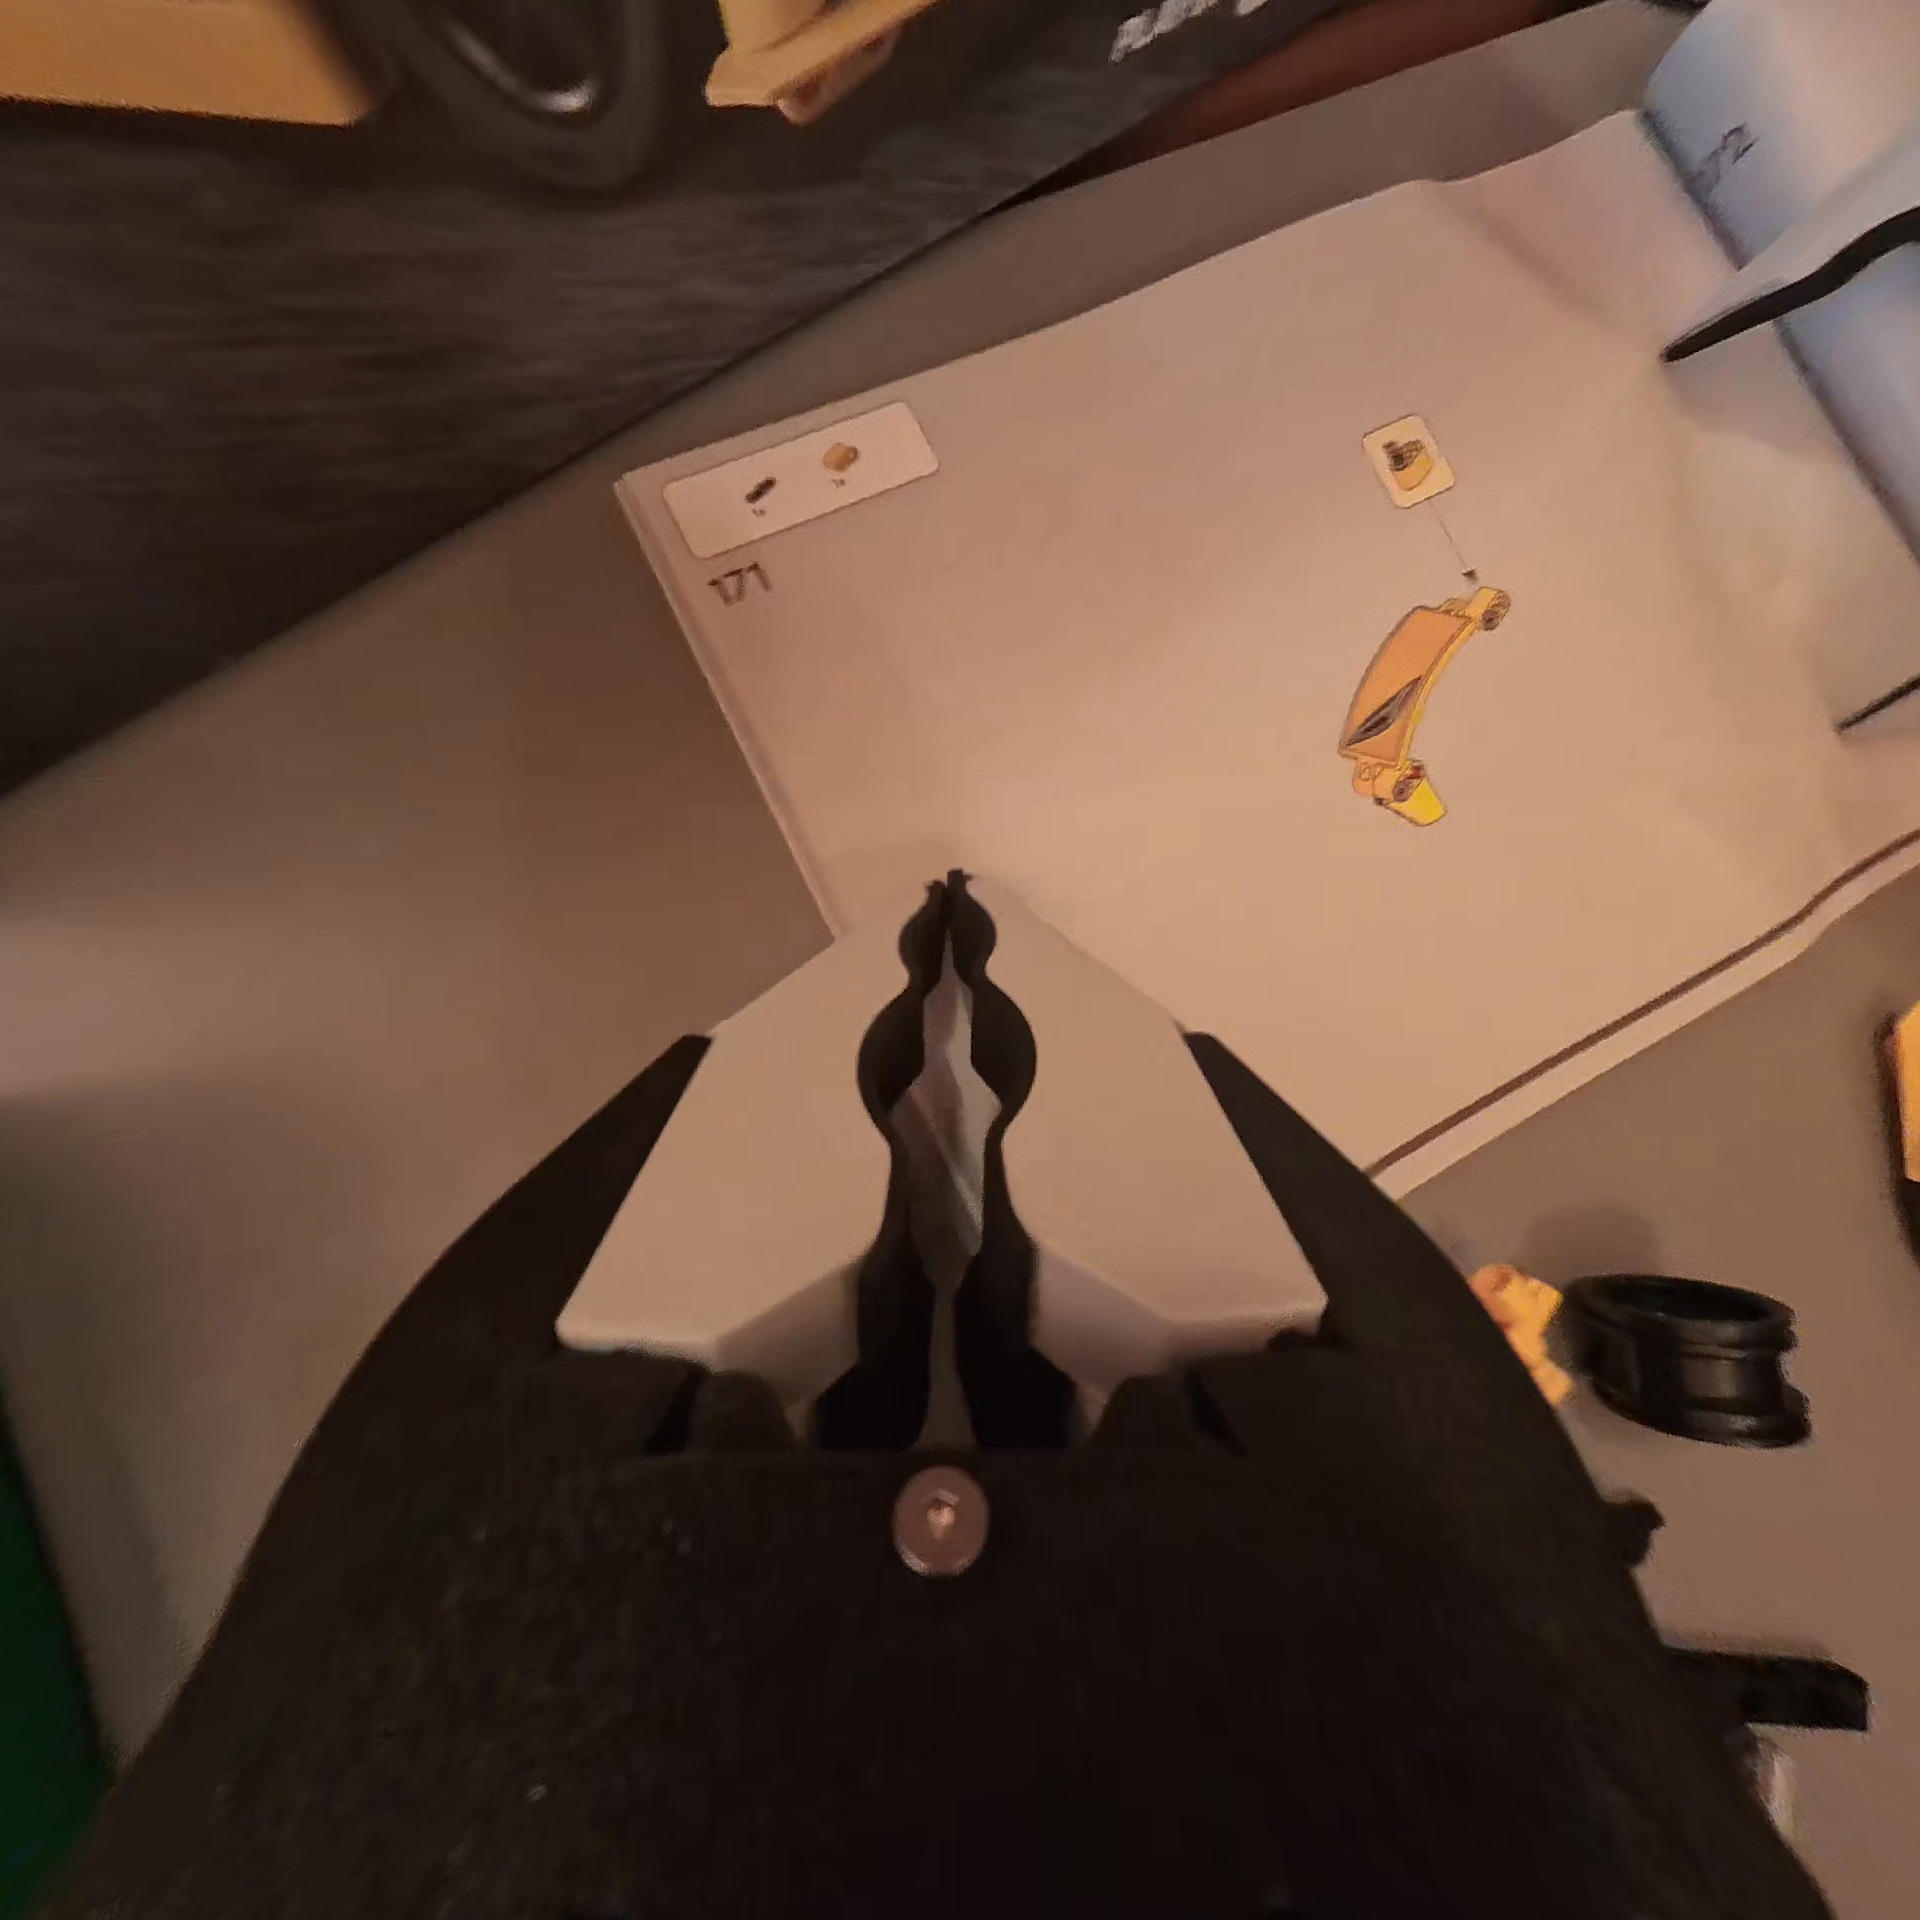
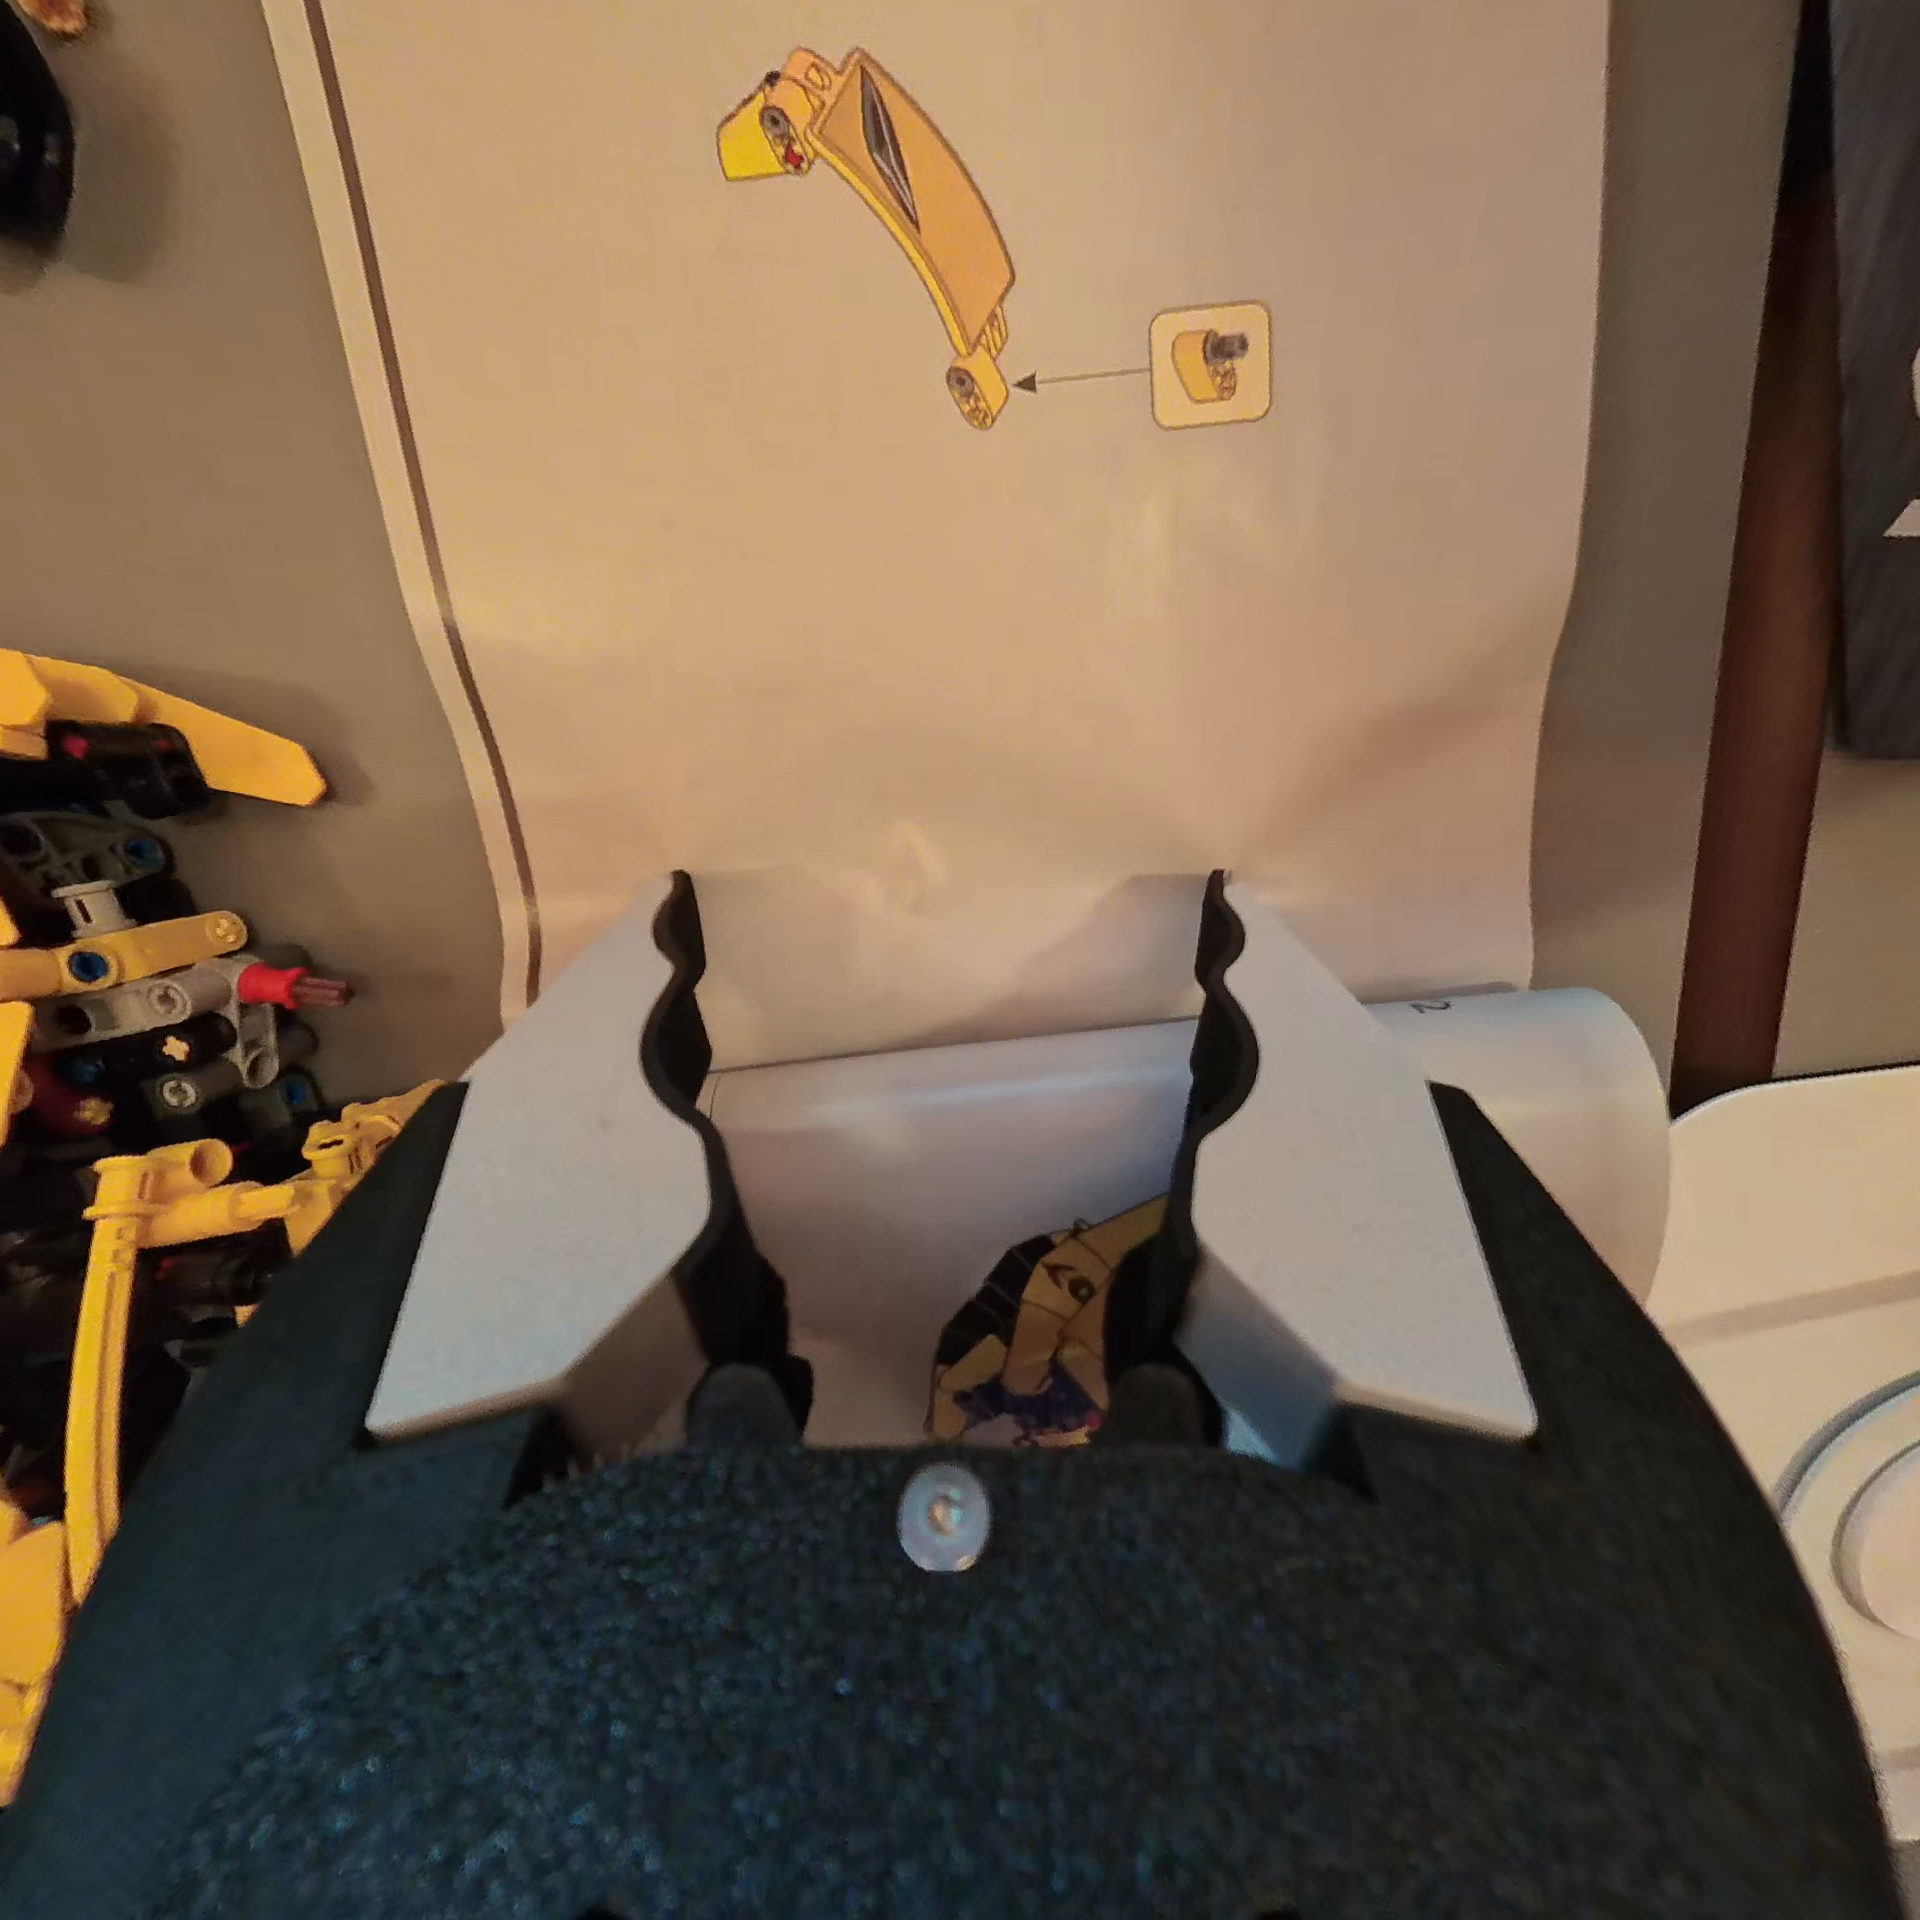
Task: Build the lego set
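The open instruction booklet (image 1: 1143, 644) lies on the grey table, its page printed with a yellow curved panel (image 1: 1403, 707). My left gripper (image 1: 951, 883) is shut, its tips at the page's near-left corner; I cannot tell whether it pinches paper. My right gripper (image 2: 948, 883) is open and empty, hovering over the same booklet (image 2: 935, 623), above a curled-over page roll (image 2: 987, 1122). The partly built yellow and black lego model (image 2: 156, 1039) sits left of the right gripper.
A small tan piece (image 1: 1517, 1309) and a black ring (image 1: 1694, 1371) lie right of the left gripper. A dark box (image 1: 416, 260) lies beyond the booklet. A white round object (image 2: 1818, 1351) is on the right, by the dark wooden edge (image 2: 1756, 623). The gap from one gripper's tips to the other's is roughly 20 cm.
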A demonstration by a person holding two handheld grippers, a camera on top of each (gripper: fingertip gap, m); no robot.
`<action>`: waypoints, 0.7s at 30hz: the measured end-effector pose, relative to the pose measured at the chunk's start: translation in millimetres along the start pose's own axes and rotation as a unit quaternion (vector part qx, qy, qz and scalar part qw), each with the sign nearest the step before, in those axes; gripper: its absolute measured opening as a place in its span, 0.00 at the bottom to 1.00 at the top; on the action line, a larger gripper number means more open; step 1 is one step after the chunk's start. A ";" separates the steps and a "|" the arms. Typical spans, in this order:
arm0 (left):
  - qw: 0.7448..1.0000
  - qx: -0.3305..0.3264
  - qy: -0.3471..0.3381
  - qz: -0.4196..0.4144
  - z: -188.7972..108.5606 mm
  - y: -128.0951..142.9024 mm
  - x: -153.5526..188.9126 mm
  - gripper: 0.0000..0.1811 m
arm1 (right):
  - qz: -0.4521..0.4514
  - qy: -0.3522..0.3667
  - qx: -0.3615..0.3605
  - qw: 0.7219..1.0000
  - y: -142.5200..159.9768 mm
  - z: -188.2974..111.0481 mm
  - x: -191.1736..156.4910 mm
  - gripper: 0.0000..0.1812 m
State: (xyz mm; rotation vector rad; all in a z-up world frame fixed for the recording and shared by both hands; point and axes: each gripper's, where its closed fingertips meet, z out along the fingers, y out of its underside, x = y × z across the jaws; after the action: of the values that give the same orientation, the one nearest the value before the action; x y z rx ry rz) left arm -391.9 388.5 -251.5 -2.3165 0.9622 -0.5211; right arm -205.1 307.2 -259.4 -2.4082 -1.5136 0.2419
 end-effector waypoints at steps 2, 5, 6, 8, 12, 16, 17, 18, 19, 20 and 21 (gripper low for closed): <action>0.999 0.020 -0.022 0.014 -12.3 -8.0 -1.5 0.01 | 0.003 0.008 0.008 1.000 -2.0 -2.5 1.9 0.50; 0.995 0.091 0.033 0.029 -52.4 -23.7 29.8 0.06 | 0.015 0.056 0.083 0.995 -15.1 -32.2 8.6 0.48; 0.992 0.104 0.056 0.037 -67.1 -22.0 41.9 0.08 | 0.019 0.073 0.113 0.991 -19.0 -51.2 6.1 0.47; 0.987 0.114 0.100 0.062 -93.2 -6.2 65.4 0.14 | 0.036 0.092 0.162 0.982 -19.4 -91.7 -9.6 0.46; 0.975 0.145 0.134 0.101 -136.5 40.1 92.2 0.17 | 0.106 0.111 0.250 0.956 10.8 -159.7 -65.9 0.44; 0.969 0.201 0.123 0.074 -169.5 77.1 99.8 0.17 | 0.212 0.167 0.353 0.896 71.4 -185.5 -106.0 0.34; 0.966 0.223 0.112 0.068 -176.8 82.5 99.4 0.17 | 0.234 0.188 0.364 0.882 89.4 -185.7 -111.4 0.34; 0.966 0.234 0.092 0.056 -182.5 88.5 95.5 0.17 | 0.258 0.216 0.370 0.866 107.9 -186.5 -114.2 0.34; 0.970 0.230 0.069 0.043 -185.6 96.8 90.2 0.17 | 0.280 0.241 0.375 0.850 124.7 -187.8 -117.0 0.33; 0.975 0.213 0.049 0.031 -186.8 107.4 85.5 0.17 | 0.300 0.258 0.389 0.832 137.5 -190.8 -120.2 0.32; 0.981 0.193 0.029 0.020 -187.8 117.7 81.2 0.17 | 0.313 0.272 0.413 0.811 146.3 -196.4 -123.0 0.31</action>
State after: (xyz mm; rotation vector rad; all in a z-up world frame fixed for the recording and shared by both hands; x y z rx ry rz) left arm -500.3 194.2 -172.7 -1.9415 0.8468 -0.6943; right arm -76.9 107.1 -122.8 -1.8831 -0.2116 0.2395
